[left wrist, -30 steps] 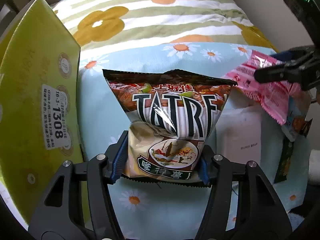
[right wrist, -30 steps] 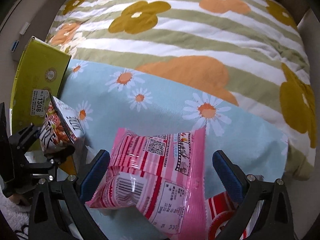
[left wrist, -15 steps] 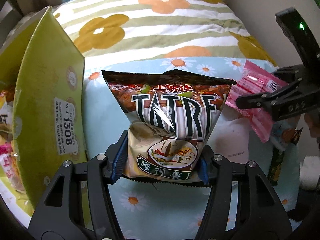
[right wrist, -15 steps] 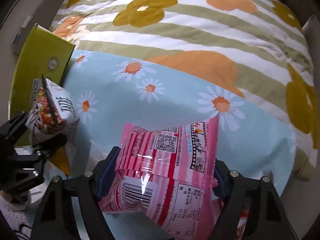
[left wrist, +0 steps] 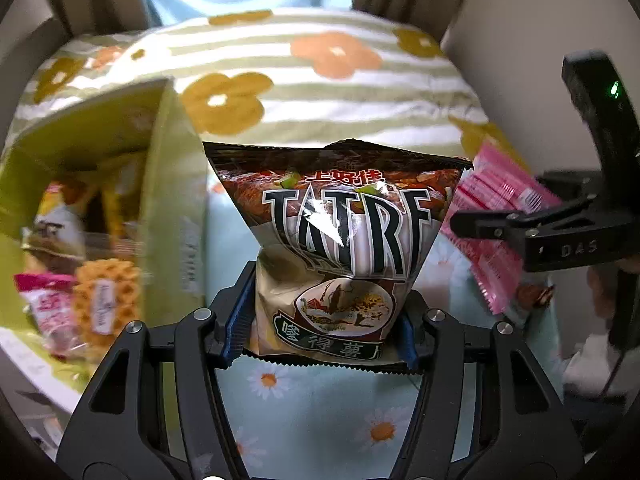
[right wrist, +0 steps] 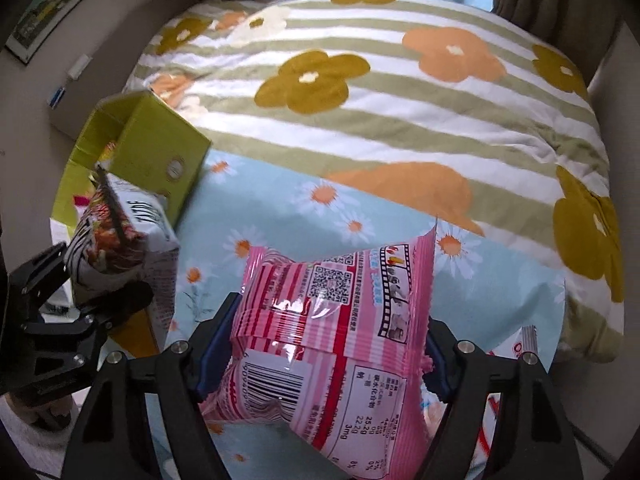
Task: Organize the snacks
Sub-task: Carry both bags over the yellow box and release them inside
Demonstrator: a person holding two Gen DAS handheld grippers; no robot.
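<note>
My left gripper [left wrist: 324, 332] is shut on a brown-and-cream chip bag [left wrist: 340, 240] and holds it upright above the bed. The bag also shows at the left of the right wrist view [right wrist: 120, 236]. My right gripper [right wrist: 320, 352] is shut on a pink striped snack packet [right wrist: 328, 336], lifted off the sheet. The packet shows at the right of the left wrist view [left wrist: 496, 216]. An open yellow-green cardboard box [left wrist: 172, 184] stands to the left, with several snacks inside [left wrist: 80, 296]. It shows in the right wrist view too [right wrist: 160, 152].
A light blue daisy sheet [right wrist: 280, 216] covers the near part of the bed. A striped quilt with big flowers [right wrist: 360, 80] lies behind it. Another red-and-white packet [right wrist: 524, 344] lies at the right edge. Walls flank the bed on both sides.
Both grippers have risen, so the box's open inside now shows. My right gripper, open around the pink packet a second ago, closed on it and lifted it.
</note>
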